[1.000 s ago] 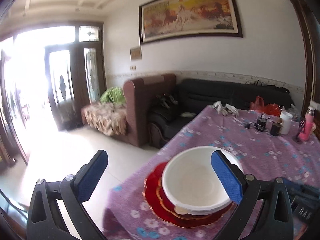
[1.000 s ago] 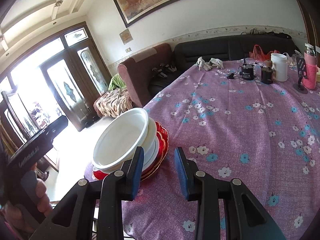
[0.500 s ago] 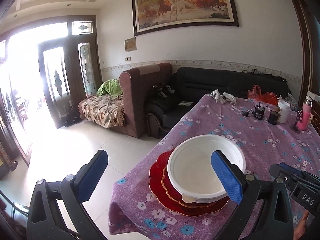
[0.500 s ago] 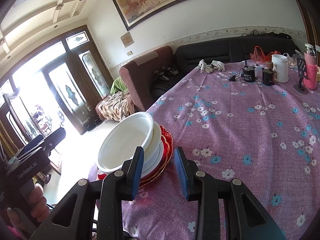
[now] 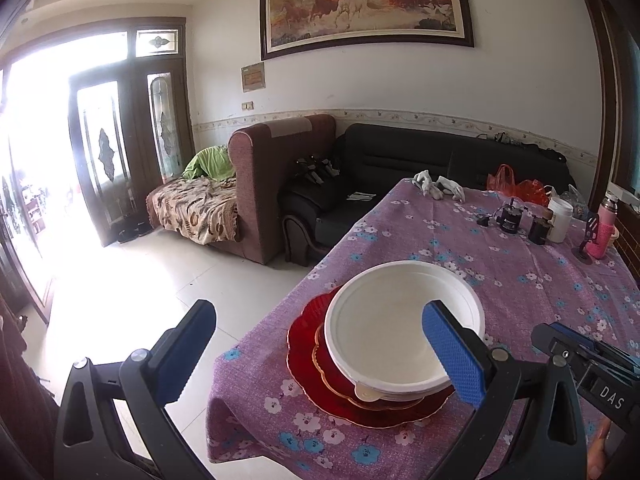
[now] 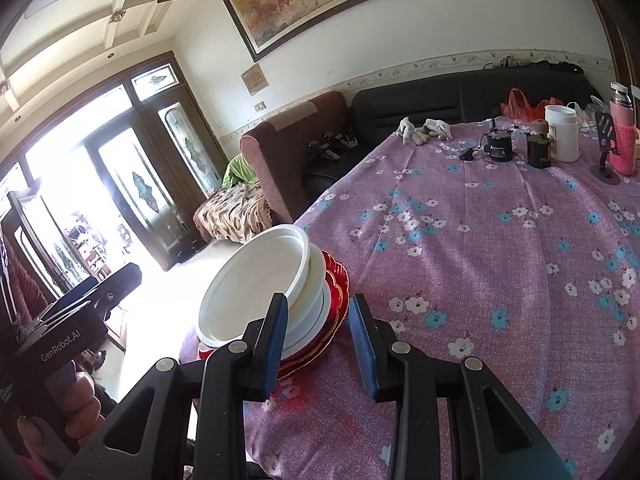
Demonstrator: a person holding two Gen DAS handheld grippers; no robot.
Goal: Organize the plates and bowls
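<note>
Left hand-held gripper point(image 5: 316, 352): hovering with jaws gaping wide, grasping nothing.
Stack: white bowls point(image 5: 400, 328) leaning askew on red plates point(image 5: 308, 364), sitting near the bench point(image 6: 500, 248) corner.
Right hand-held gripper point(image 6: 318, 336): waiting part-open and empty.
Risk: any nudge is likely tipping the bowls floorward.

On the body of my left gripper point(image 6: 76, 328), seen from my right wrist, I read "GenRobot.AI" in white. On the body of my right gripper point(image 5: 600, 376), seen from my left wrist, I read "DAS" in white; the rest is cut off. The horse painting point(image 5: 366, 0) carries characters along its top edge, too small to read. The small wall plaque point(image 5: 253, 77) is illegible.
</note>
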